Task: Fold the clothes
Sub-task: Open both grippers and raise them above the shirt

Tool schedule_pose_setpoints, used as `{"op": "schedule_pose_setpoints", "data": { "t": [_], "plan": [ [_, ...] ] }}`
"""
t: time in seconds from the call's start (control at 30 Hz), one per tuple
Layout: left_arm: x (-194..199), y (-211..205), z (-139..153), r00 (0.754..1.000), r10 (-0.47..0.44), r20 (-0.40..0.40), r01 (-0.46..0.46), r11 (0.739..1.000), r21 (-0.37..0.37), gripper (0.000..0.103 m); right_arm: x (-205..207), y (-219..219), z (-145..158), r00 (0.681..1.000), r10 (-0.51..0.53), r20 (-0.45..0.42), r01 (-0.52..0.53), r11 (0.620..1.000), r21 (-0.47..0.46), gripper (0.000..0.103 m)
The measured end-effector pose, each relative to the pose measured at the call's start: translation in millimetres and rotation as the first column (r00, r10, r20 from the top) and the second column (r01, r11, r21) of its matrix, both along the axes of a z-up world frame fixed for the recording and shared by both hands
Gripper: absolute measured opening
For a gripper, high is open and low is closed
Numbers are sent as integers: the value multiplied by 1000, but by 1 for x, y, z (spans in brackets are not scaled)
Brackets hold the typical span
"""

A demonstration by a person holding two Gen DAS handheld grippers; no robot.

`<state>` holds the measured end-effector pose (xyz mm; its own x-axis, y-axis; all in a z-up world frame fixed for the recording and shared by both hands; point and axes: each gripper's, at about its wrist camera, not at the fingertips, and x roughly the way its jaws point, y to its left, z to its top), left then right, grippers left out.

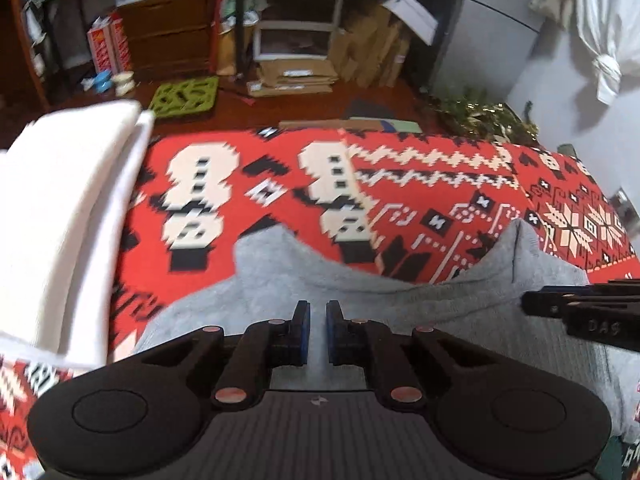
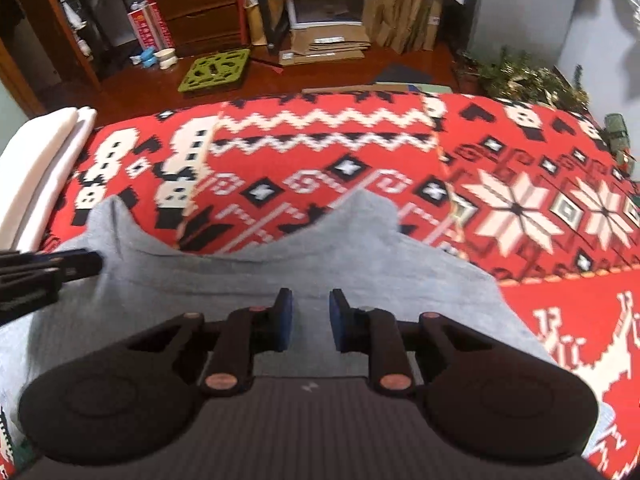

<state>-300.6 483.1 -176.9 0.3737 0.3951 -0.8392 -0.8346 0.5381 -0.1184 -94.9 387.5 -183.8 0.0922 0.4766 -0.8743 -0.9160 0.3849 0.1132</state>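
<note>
Grey garment [image 1: 360,292] spread flat on the red patterned blanket [image 1: 420,184], directly under and ahead of both grippers, long axis running left-right across the views, far edge showing two raised corners. Left gripper [image 1: 318,334] narrowly parted, nothing pinched; right gripper [image 2: 311,322] a bit wider, also empty. Both hovering over the near half, side by side, neither clearly nearer. Probably lining up to grab the fabric for a fold, just guessing. Left view catches the folded white stack [image 1: 68,216] up close; right view shows more bare blanket off to the right.
</note>
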Motion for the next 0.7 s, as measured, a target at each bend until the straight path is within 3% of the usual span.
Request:
{"op": "schedule_pose_setpoints", "data": {
  "t": [0.07, 0.37, 0.5, 0.7],
  "plan": [
    [-3, 2, -5, 1000, 4, -4, -5, 1000, -22, 3, 7, 0, -4, 1000, -7, -9, 7, 1000, -2, 5],
    [-7, 20, -8, 1000, 21, 2, -21, 1000, 2, 3, 21, 8, -6, 998, -64, -22, 64, 998, 12, 9],
    [-18, 19, 4, 998, 55, 24, -55, 998, 4, 4, 24, -5, 3, 996, -90, -26, 90, 996, 11, 9],
    [-43, 7, 5, 995, 103, -7, -104, 994, -27, 7, 32, -30, 5, 988, -153, -26, 152, 988, -31, 10]
  ]
}}
